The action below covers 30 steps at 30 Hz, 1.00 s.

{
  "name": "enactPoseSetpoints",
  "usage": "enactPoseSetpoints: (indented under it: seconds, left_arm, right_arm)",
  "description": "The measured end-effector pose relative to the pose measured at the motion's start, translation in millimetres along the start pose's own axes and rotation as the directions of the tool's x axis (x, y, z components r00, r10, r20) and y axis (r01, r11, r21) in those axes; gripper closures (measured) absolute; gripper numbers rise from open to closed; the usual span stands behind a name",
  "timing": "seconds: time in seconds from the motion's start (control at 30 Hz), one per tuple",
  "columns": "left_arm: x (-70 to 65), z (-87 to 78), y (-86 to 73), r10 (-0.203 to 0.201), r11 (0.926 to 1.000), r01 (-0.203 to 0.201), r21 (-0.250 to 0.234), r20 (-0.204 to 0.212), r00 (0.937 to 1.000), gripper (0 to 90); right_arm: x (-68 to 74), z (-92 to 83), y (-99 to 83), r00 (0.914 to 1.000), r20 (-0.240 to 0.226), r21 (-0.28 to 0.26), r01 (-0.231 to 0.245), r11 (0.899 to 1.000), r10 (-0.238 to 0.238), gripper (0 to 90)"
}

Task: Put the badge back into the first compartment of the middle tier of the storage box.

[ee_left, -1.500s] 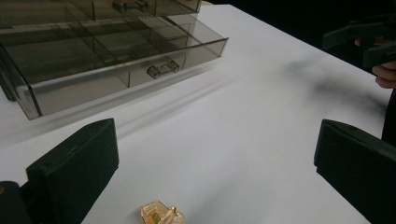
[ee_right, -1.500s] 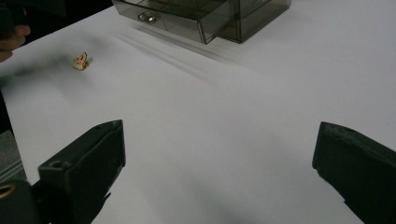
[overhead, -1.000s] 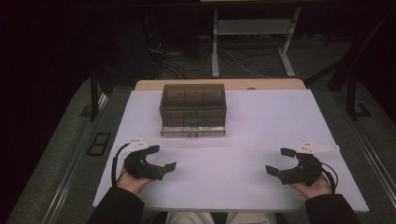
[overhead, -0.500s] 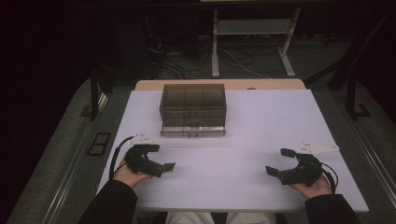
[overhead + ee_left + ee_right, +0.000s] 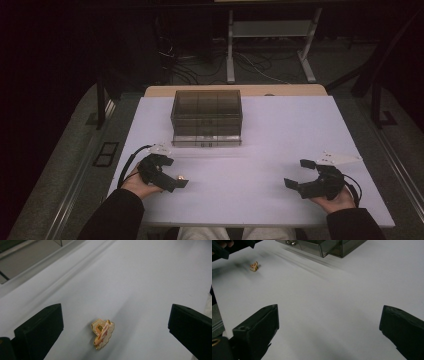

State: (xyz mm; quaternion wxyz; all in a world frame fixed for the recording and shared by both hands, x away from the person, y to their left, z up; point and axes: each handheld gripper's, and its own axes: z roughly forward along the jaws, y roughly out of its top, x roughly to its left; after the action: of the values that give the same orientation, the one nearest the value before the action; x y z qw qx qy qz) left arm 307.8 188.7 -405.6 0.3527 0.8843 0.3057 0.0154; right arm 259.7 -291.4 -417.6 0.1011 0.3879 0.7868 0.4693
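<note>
left gripper [image 5: 112,322] jaws apart over pin [image 5: 102,333] | right gripper [image 5: 305,176] apart, bare table [image 5: 280,135] around | box [image 5: 206,117] far edge | writing unreadable

Hidden, cropped and unreadable parts

In the high view the small gold pin [image 5: 179,177] near the table's [image 5: 280,130] front left corner is too small to make out its shape or design, and the left gripper [image 5: 167,175] partly covers the hand [image 5: 134,183] holding it. What the smoky drawer box [image 5: 207,117] at the table's back edge holds cannot be told through its dark walls. In the left gripper view both jaws are cut off by the bottom and side edges. In the right gripper view the box [image 5: 322,246] is cropped by the top edge, and the left gripper [image 5: 227,246] at the top left corner is blurred and cut off.
</note>
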Motion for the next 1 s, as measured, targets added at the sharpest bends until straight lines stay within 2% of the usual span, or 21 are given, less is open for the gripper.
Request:
enactPoseSetpoints:
  seconds: [0.17,0.3,0.4,0.53,0.83,0.9,0.93,0.97,1.0]
  left_arm:
    - [-1.9,6.7,-0.9,0.035,0.9984,-0.035,0.045,0.006,0.9994,0.0]
    - [-0.3,9.3,-2.1,0.036,0.9969,-0.037,0.069,0.013,0.9993,2.0]
    - [3.1,12.5,-3.9,0.028,0.9953,-0.031,0.091,0.037,0.9989,4.7]
    - [5.6,15.6,-4.9,0.034,0.9928,-0.038,0.113,0.039,0.9987,6.6]
    - [13.4,21.9,-8.9,0.033,0.9908,-0.039,0.13,0.048,0.9983,20.1]
    - [14.7,22.3,-9.7,0.032,0.9908,-0.036,0.13,0.04,0.9987,22.3]
    - [15.5,21.9,-9.9,0.039,0.9917,-0.042,0.122,0.034,0.9987,25.1]
    - [16.3,21.2,-10.0,0.034,0.9922,-0.038,0.118,0.034,0.9988,31.7]
    - [17.0,21.1,-10.3,0.03,0.9932,-0.034,0.112,0.038,0.9988,31.7]
  right_arm:
    - [0.5,0.2,-0.1,1.0,-0.001,0.002,0.001,1.0,-0.001,2.1]
    - [0.5,0.3,-0.2,1.0,-0.003,0.002,0.002,1.0,-0.002,2.1]
    - [0.5,0.3,-0.1,0.9999,-0.013,0.002,0.007,1.0,-0.007,2.1]
    - [1.1,0.4,-0.1,0.9998,-0.017,-0.001,0.01,1.0,-0.01,2.1]
    - [1.5,0.9,-0.4,0.9996,-0.022,0.003,0.018,1.0,-0.018,2.1]
    - [1.5,0.9,-0.4,0.9996,-0.022,0.004,0.018,1.0,-0.018,2.1]
    - [1.6,1.0,-0.4,0.9996,-0.022,0.004,0.018,1.0,-0.018,2.1]
    - [1.5,1.1,-0.4,0.9996,-0.024,0.005,0.019,1.0,-0.018,2.0]
    - [1.5,1.1,-0.4,0.9996,-0.024,0.005,0.019,1.0,-0.018,2.0]
